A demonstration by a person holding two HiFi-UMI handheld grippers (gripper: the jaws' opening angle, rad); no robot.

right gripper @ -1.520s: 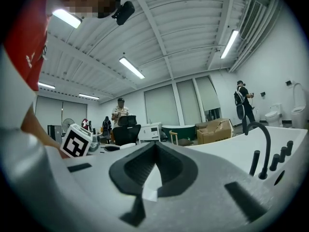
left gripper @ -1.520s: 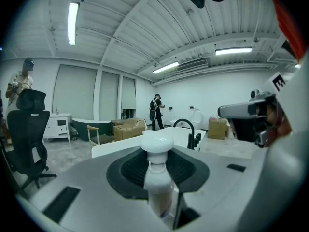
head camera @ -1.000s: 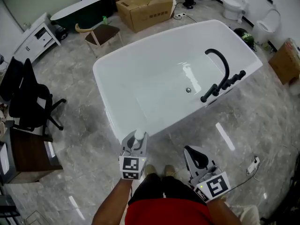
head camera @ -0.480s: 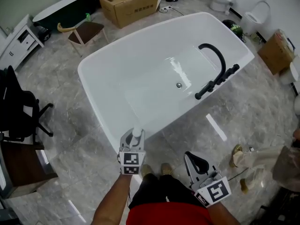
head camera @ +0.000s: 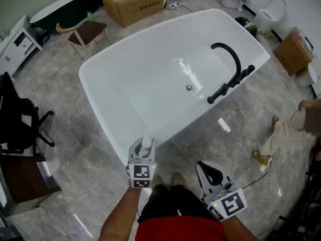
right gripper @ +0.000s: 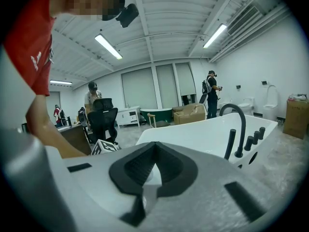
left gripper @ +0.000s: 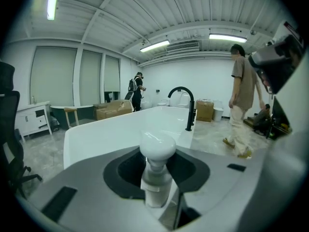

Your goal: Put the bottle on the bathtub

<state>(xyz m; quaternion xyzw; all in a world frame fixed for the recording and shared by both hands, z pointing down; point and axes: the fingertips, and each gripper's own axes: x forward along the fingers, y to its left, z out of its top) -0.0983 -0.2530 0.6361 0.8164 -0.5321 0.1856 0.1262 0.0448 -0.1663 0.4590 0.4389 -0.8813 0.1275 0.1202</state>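
My left gripper [head camera: 143,152] is shut on a small clear bottle [left gripper: 155,170] with a round white cap [head camera: 147,144], held upright. It hangs just short of the near rim of the white bathtub [head camera: 120,59], which fills the middle of the head view and shows ahead in the left gripper view [left gripper: 111,134]. A black curved tap [head camera: 228,64] stands on the tub's right rim. My right gripper [head camera: 210,173] is shut with nothing in it, low at the right, off the tub; its jaws meet in the right gripper view [right gripper: 153,170].
A person [left gripper: 243,108] walks on the grey marble floor right of the tub. Cardboard boxes [head camera: 134,1], a small stool [head camera: 89,33], a dark tub [head camera: 60,11] and a white cabinet [head camera: 17,39] stand beyond. A black office chair [head camera: 15,119] is at the left. Toilets [head camera: 271,14] stand at the far right.
The view has shifted, so the bathtub lies slightly higher and further left. The left gripper with the bottle keeps its hold at the near rim. A walking person has entered at the right.
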